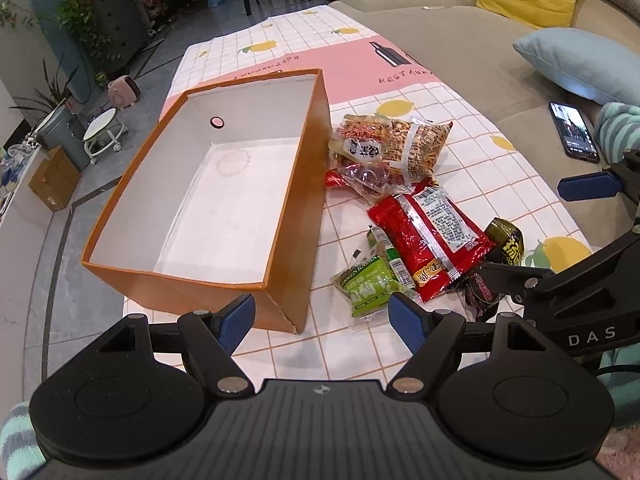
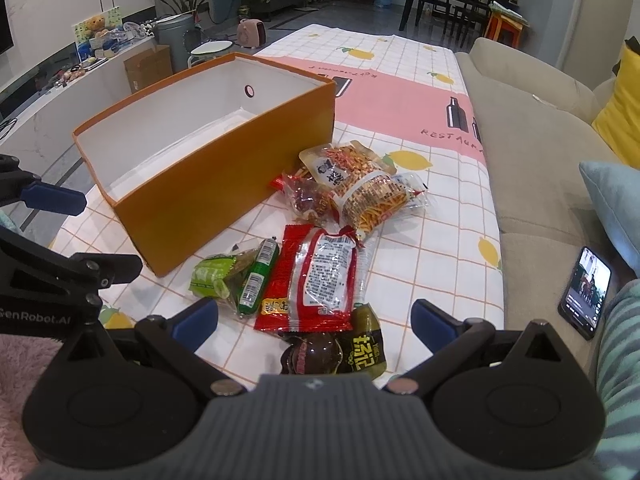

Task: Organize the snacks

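Snacks (image 2: 316, 268) before right hand-held gripper (image 2: 316, 326)

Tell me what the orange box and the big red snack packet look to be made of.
Orange box: looks like rigid cardboard or paperboard, matte orange outside, white paper lining, with a seam lifting at the near corner. Red snack packet: likely thin plastic film, glossy, crinkled, with a shiny central back seam and printed label panel.

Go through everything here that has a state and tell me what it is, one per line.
Orange box: lid off, empty, upright.
Red snack packet: sealed, lying flat outside the box.
Green snack packet: sealed, on the tablecloth.
Phone: screen on, lying on the sofa.
Left claw: open, holding nothing.
Right claw: open, holding nothing.
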The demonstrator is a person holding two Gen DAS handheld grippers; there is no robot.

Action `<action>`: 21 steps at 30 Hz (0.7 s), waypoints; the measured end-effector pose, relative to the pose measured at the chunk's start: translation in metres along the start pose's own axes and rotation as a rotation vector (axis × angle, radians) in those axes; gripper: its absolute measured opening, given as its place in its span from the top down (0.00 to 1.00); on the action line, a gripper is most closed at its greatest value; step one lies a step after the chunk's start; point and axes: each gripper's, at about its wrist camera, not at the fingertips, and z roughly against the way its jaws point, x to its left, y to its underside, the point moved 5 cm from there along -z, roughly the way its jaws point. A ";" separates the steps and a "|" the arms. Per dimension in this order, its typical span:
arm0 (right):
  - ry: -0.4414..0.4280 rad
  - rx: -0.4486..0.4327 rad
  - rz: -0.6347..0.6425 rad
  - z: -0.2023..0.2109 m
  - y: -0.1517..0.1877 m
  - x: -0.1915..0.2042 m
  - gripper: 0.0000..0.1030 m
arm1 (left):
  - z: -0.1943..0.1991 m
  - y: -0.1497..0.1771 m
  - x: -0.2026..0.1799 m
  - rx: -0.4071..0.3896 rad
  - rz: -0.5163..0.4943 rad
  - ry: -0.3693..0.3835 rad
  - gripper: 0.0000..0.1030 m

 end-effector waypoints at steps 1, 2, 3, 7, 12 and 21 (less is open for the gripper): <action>0.001 0.002 -0.002 -0.001 0.000 -0.001 0.04 | -0.001 -0.001 0.000 0.002 -0.006 0.001 0.14; 0.002 0.004 -0.003 -0.001 0.000 -0.001 0.04 | -0.001 -0.002 -0.001 0.003 -0.018 0.005 0.14; 0.002 0.005 -0.001 -0.001 0.000 -0.001 0.04 | -0.002 -0.004 -0.002 0.002 -0.031 0.010 0.14; 0.016 -0.005 0.018 -0.002 -0.004 -0.009 0.04 | -0.007 -0.013 -0.006 0.009 -0.111 0.059 0.14; 0.005 0.043 0.030 -0.015 -0.003 -0.023 0.04 | -0.025 -0.020 -0.019 0.057 -0.200 0.177 0.23; -0.115 0.100 -0.083 -0.046 -0.003 -0.033 0.23 | -0.060 -0.024 -0.041 0.083 -0.343 0.204 0.23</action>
